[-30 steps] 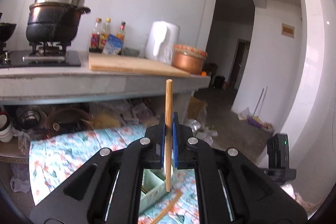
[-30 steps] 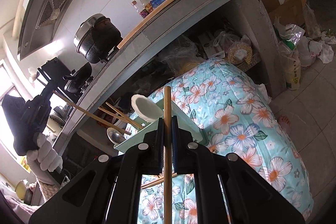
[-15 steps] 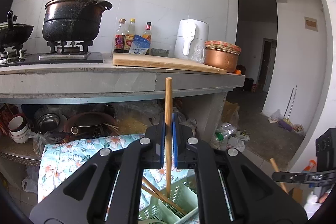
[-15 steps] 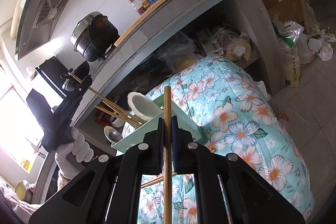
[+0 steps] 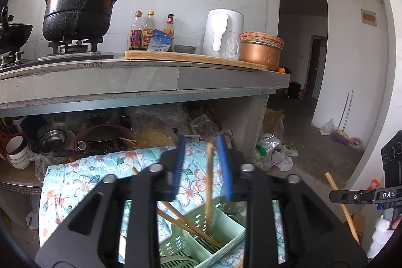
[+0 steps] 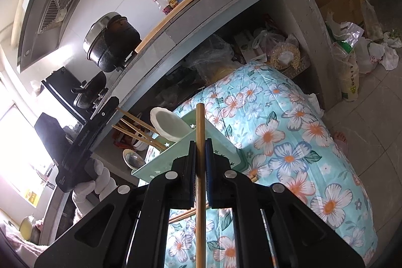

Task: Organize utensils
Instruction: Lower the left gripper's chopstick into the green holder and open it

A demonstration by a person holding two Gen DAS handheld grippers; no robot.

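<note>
Presently the left tongs [image 5: 201, 167] stand spread, their blue pads [image 5: 180, 162] well apart, whereas half a second ago they were pressed on a wooden chopstick. That chopstick [image 5: 208, 182] is now free between the pads, nearer the right one; contact with it cannot be confirmed. It stands nearly upright, its lower end inside a compartment of the green utensil basket [image 5: 221, 222] at 6 o'clock of the left wrist view. Two further chopsticks [image 5: 183, 220] lean in the same compartment, slanting up toward 10 o'clock. The basket sits on the floral cloth [image 5: 100, 167], which covers a low surface in front of the grey counter [image 5: 140, 82].

On the counter: a black pot [image 5: 78, 14] on the gas burner at 11 o'clock, three sauce bottles [image 5: 150, 32] at 12 o'clock, a white appliance [image 5: 222, 33] and a copper-coloured pot [image 5: 260, 50] toward 1 o'clock, the latter group on a wooden board [image 5: 196, 58].

The right tongs [image 6: 200, 157] are pressed together, pinching a second chopstick [image 6: 200, 132], unchanged from the earlier frames. It runs along the 12-to-6 line, its top end projecting above the pads. In the right wrist view the basket [image 6: 221, 140] lies just beyond the tongs, with a white spoon [image 6: 165, 123] in it toward 10 o'clock. More chopsticks [image 6: 183, 216] lie on the cloth below the tongs. At 4 o'clock of the left wrist view, the right device and its chopstick [image 5: 339, 200] are visible.
</note>
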